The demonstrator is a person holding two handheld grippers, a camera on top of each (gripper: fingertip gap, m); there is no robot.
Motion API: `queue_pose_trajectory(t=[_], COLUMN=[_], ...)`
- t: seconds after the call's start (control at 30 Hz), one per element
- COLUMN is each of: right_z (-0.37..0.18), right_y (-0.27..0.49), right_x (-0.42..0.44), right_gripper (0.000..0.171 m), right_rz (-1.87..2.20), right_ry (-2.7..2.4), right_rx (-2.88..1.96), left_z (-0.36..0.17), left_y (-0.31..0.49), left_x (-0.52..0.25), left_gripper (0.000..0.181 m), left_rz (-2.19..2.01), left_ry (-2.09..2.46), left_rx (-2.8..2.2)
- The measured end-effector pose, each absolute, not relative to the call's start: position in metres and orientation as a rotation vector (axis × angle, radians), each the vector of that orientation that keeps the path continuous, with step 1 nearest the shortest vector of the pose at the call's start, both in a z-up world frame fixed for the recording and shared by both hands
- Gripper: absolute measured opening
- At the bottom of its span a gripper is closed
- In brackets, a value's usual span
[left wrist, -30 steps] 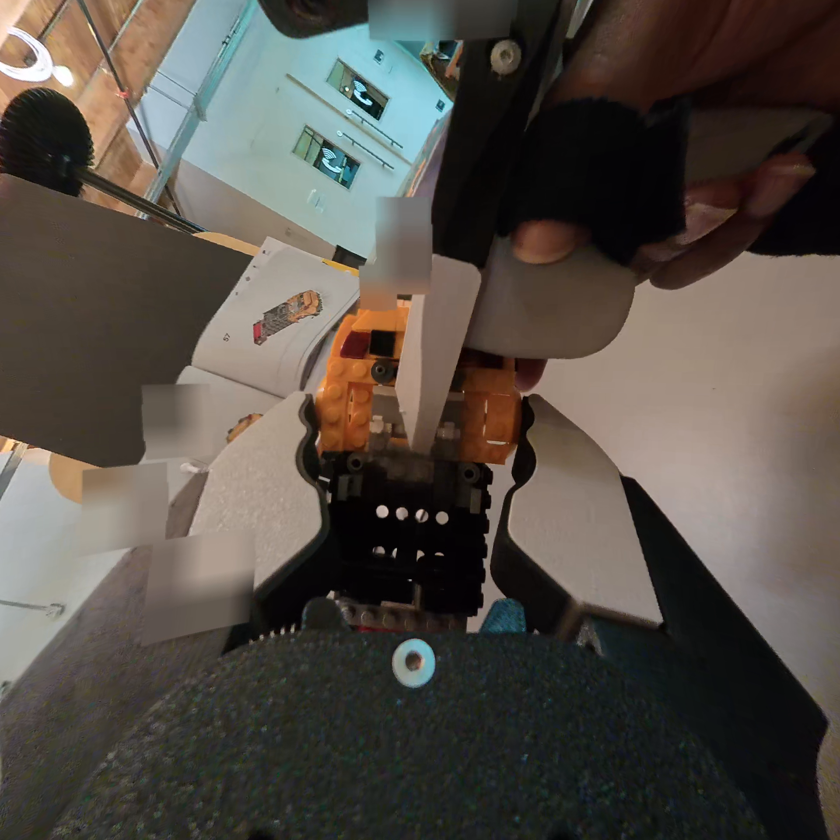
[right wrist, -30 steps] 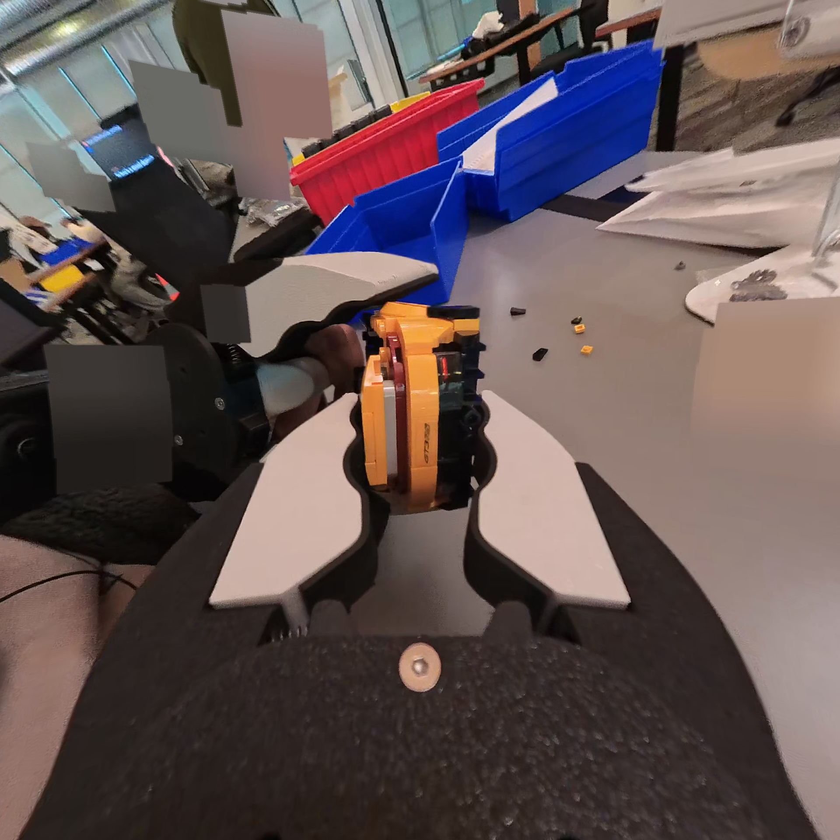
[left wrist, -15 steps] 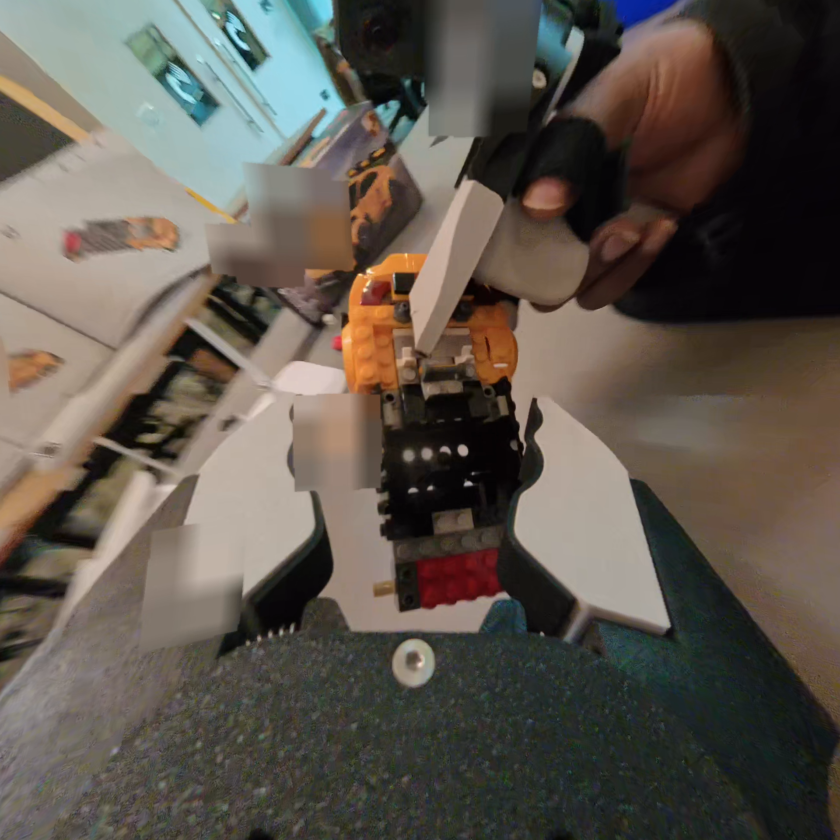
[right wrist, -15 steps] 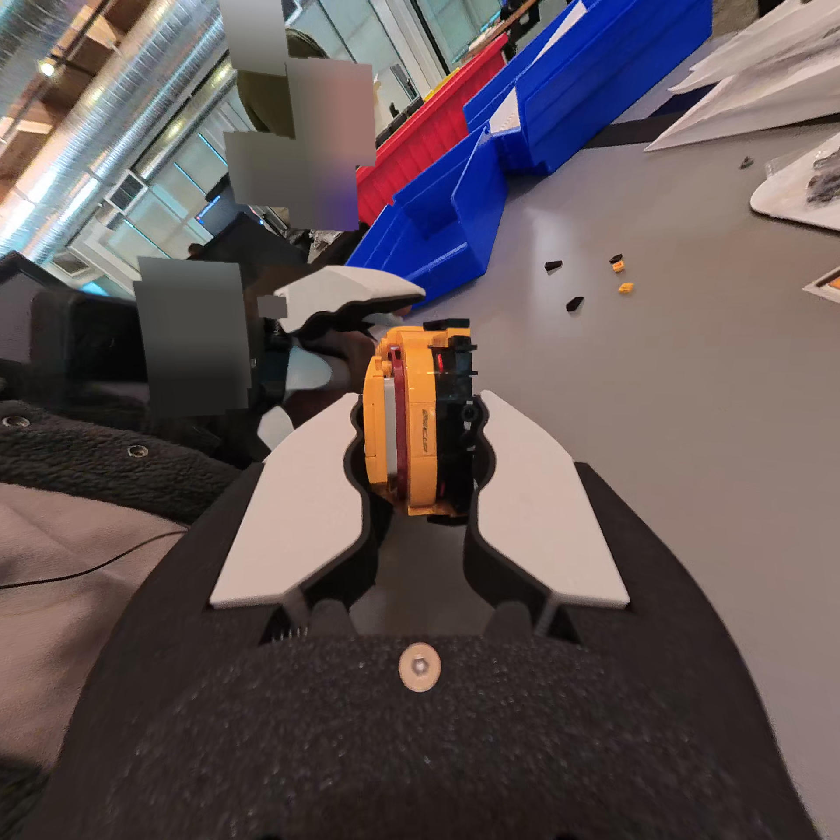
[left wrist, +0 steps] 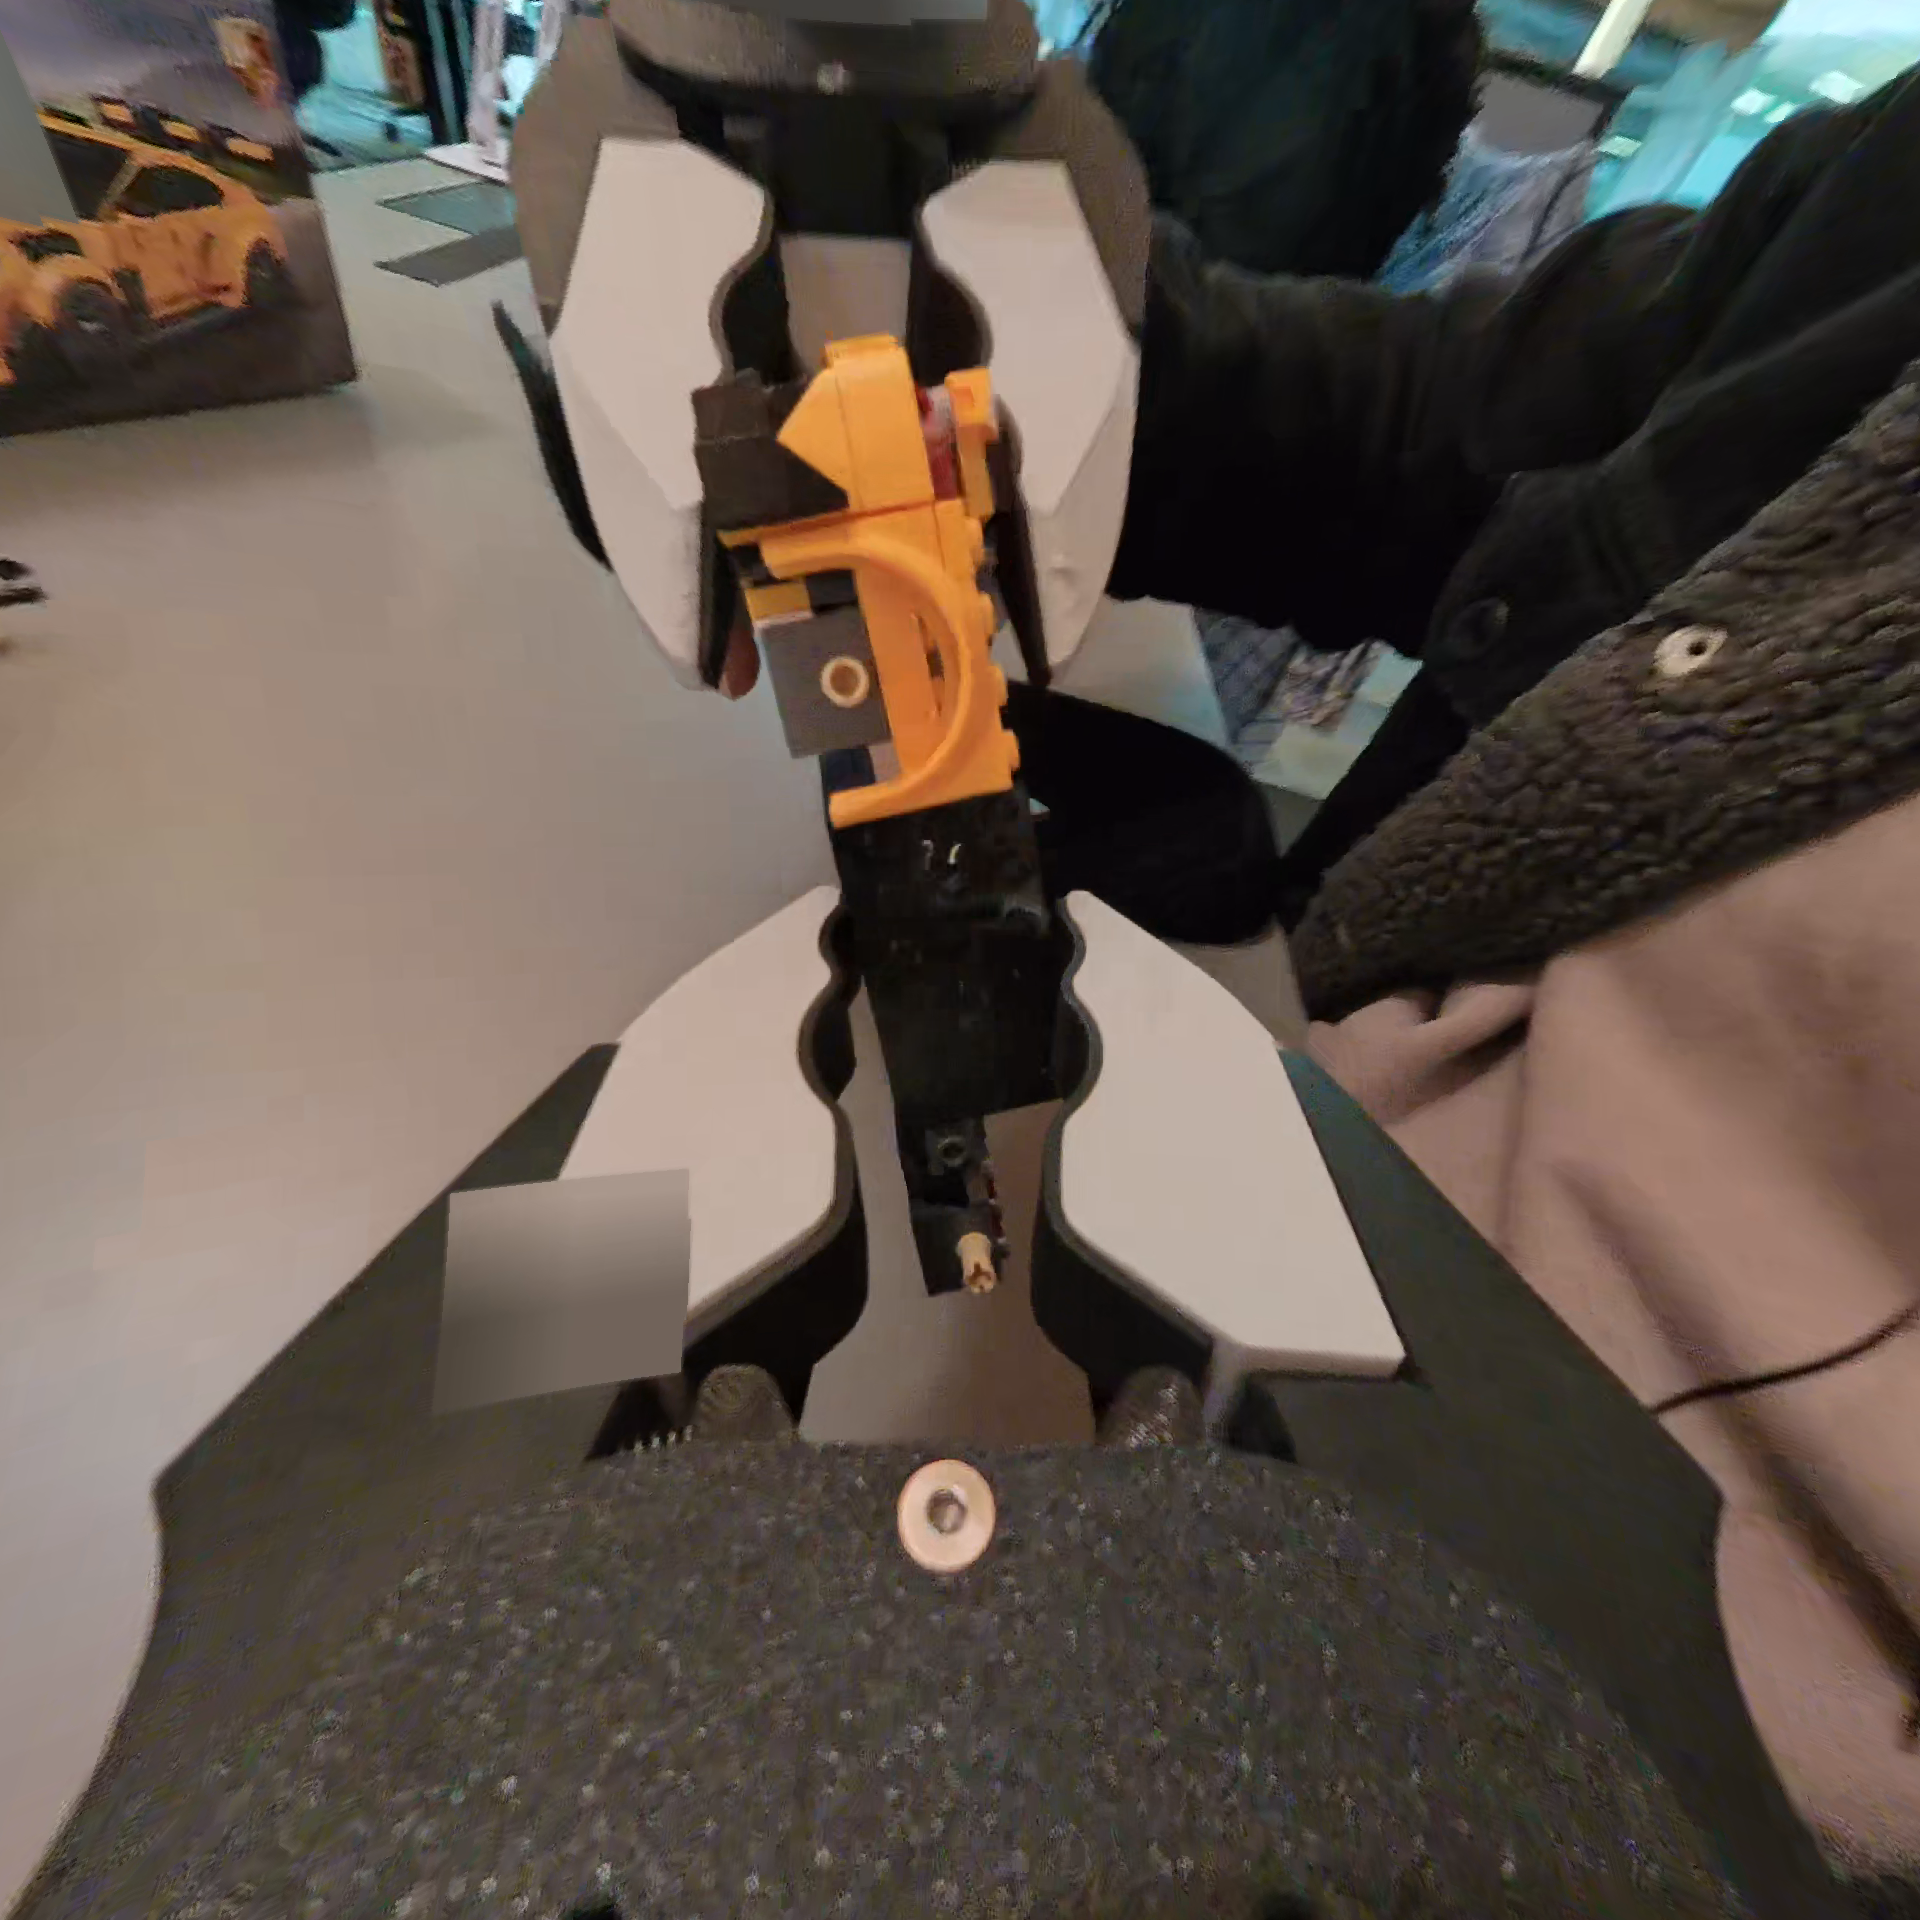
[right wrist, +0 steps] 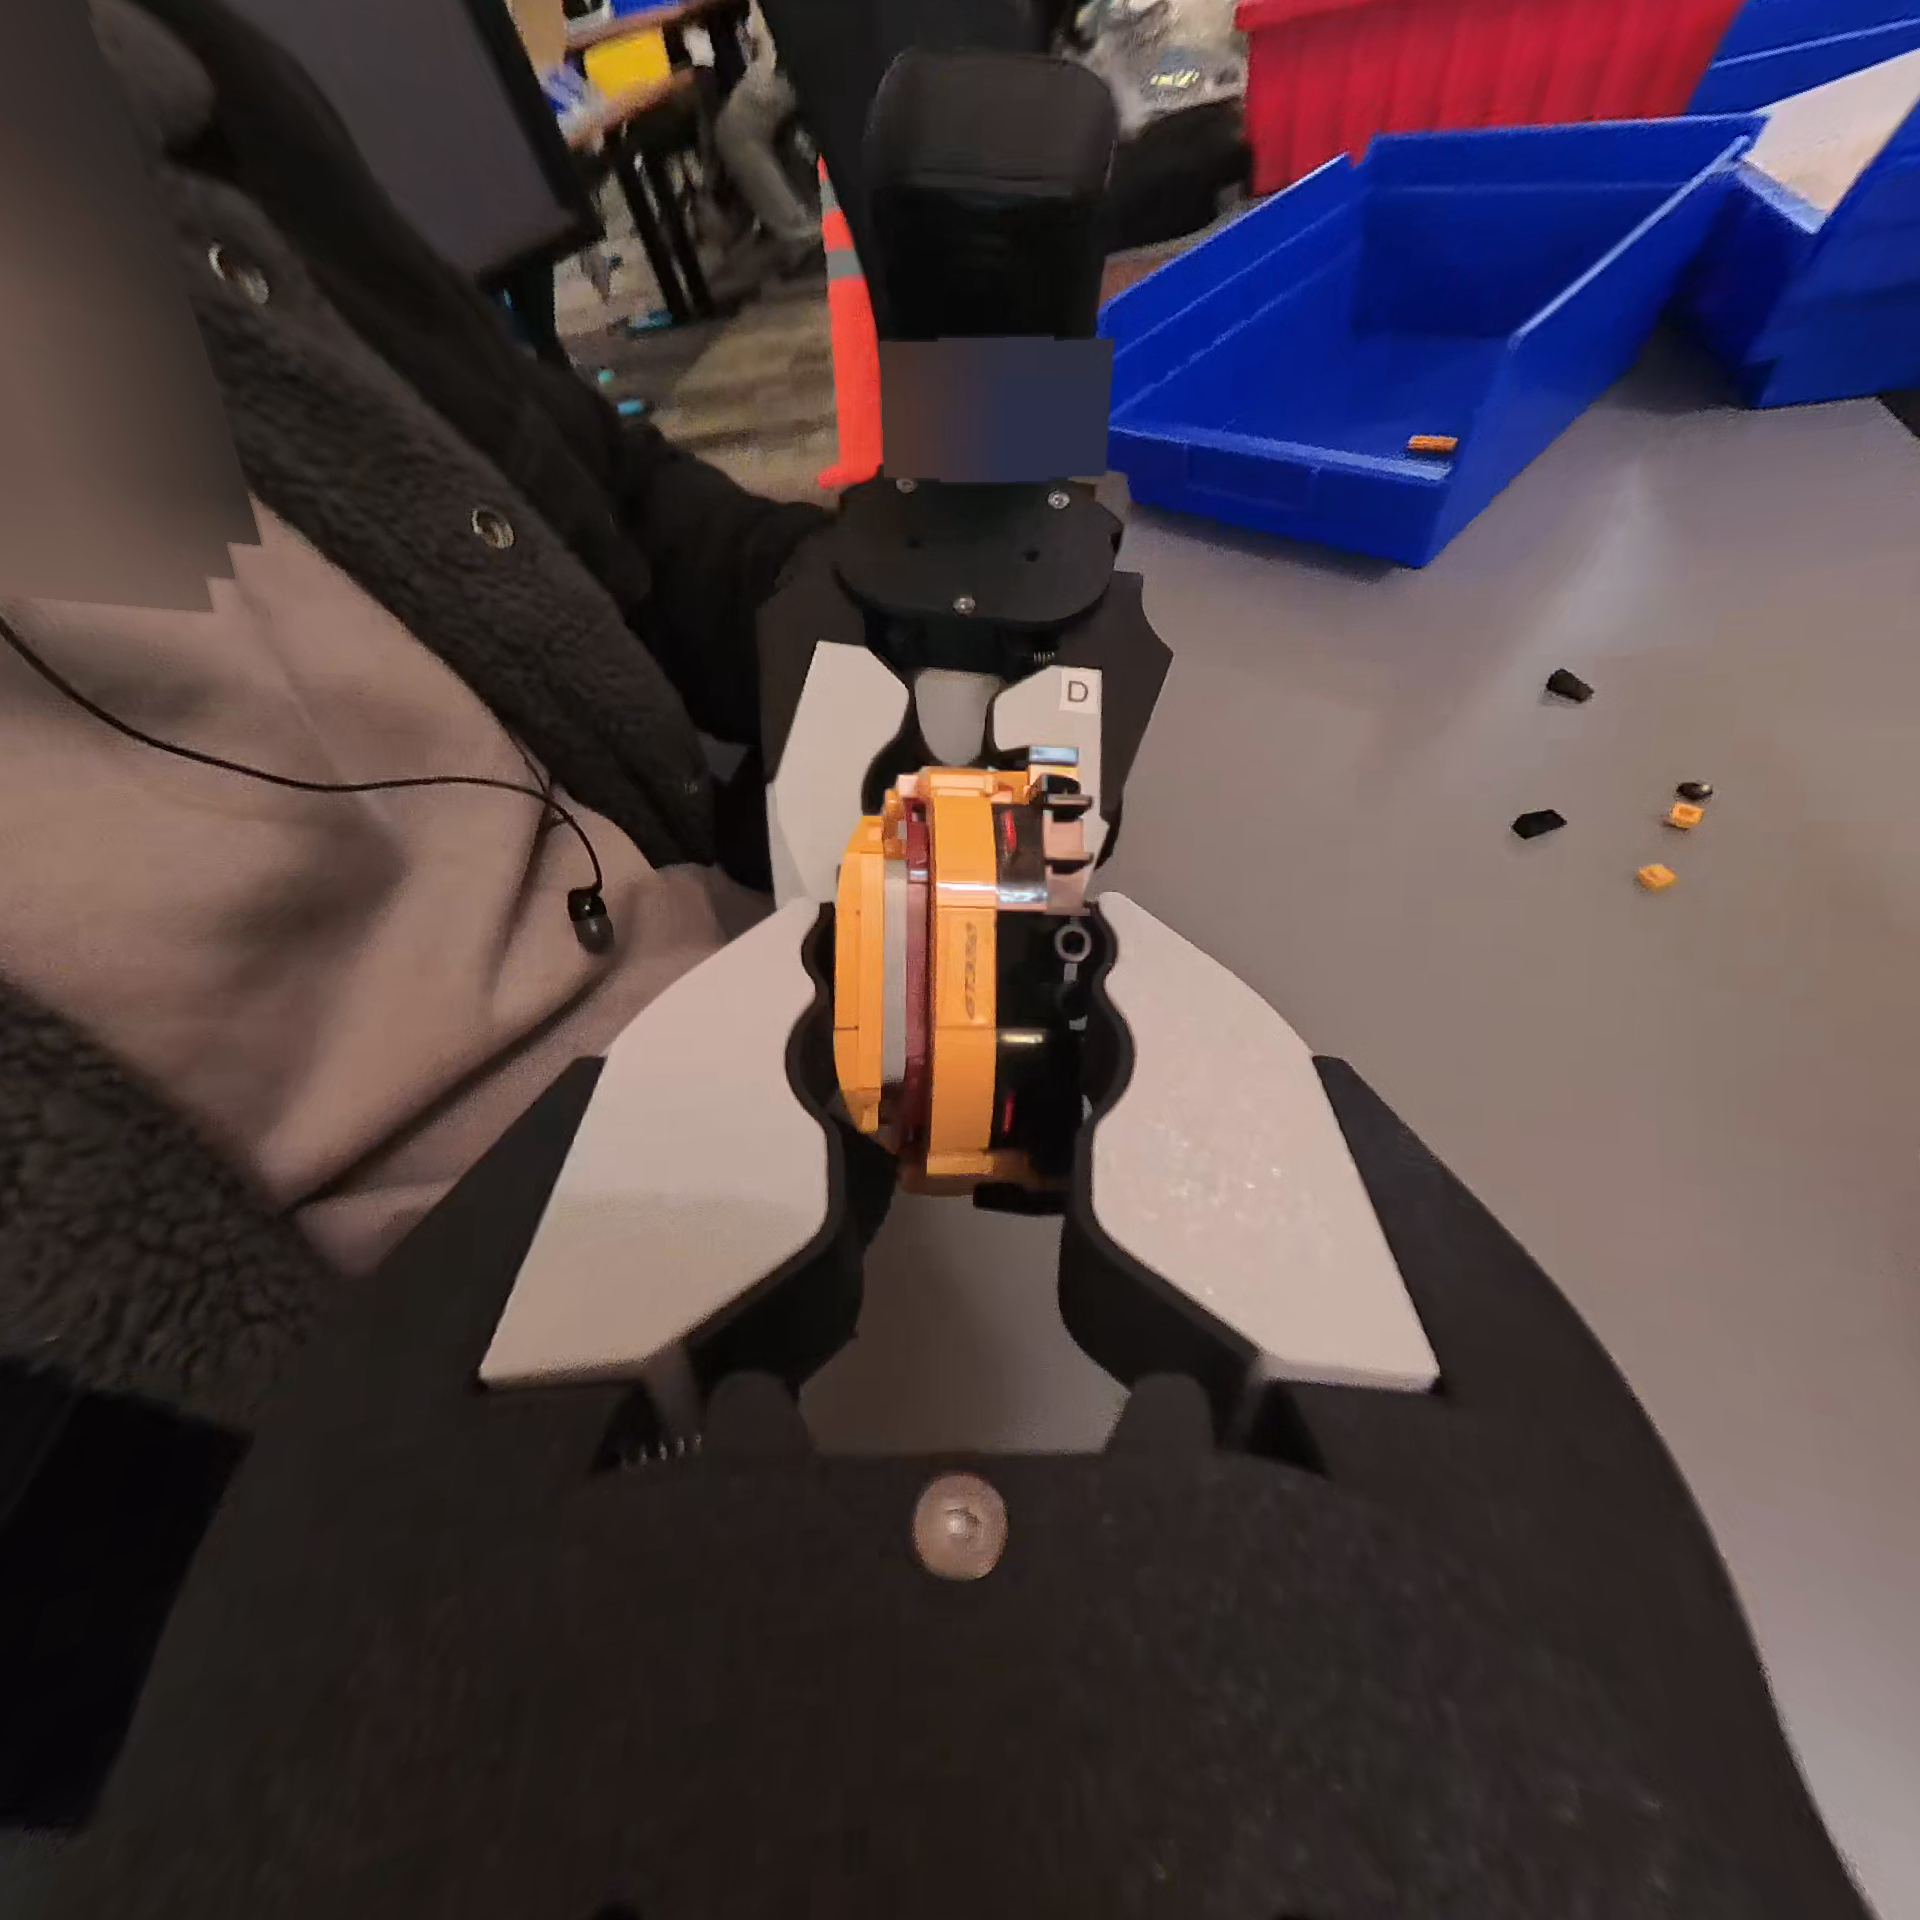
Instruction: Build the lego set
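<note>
A partly built Lego car, orange body (left wrist: 894, 623) on a black chassis (left wrist: 956, 997), is held in the air between my two grippers, which face each other. My left gripper (left wrist: 951, 925) is shut on the black chassis end. A tan axle pin (left wrist: 977, 1273) sticks out towards the camera. My right gripper (left wrist: 873, 634) clamps the orange end from the far side. In the right wrist view my right gripper (right wrist: 961, 925) is shut on the orange, dark red and black end of the car (right wrist: 961, 997), and the left gripper (right wrist: 951, 790) grips behind it.
A grey table (right wrist: 1558, 1091) lies below, with a few small black and orange pieces (right wrist: 1654, 878). Blue bins (right wrist: 1351, 343) and a red bin (right wrist: 1455, 83) stand at the back. The set's box (left wrist: 156, 270) is at far left. A person's jacket (left wrist: 1610, 810) is close by. My hands' fingertips stand some 5 centimetres from each other.
The left gripper has rolled about a quarter turn around the car and now clamps it edge-on, seeing its side instead of its underside. Both views have swung towards the person. The right grip is unchanged.
</note>
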State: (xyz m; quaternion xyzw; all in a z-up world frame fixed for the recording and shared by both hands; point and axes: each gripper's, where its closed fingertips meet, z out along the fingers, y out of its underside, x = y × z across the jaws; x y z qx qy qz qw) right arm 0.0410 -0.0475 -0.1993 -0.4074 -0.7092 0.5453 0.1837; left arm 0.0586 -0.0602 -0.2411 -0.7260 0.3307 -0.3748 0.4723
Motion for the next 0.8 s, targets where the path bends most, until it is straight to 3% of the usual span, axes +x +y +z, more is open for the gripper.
queue_pose_trajectory(t=[0.17, 0.57, 0.8], right_z=[-0.2, -0.234, -0.255], right_y=[-0.038, -0.007, -0.006], right_x=[0.029, 0.018, 0.018], right_gripper=[0.044, 0.068, 0.061], right_rz=[1.315, 0.545, 0.718], right_ry=[-2.049, -1.874, -1.816], right_rx=[-1.146, -1.159, -1.288], left_z=[-0.242, -0.281, -0.293], left_y=[-0.05, -0.031, -0.031], left_x=[0.048, 0.026, 0.024], left_gripper=[0.03, 0.029, 0.029], left_rz=[-0.939, -0.921, -0.826], left_ry=[0.63, 0.294, 0.284], left_rx=[-1.821, -2.052, -2.126])
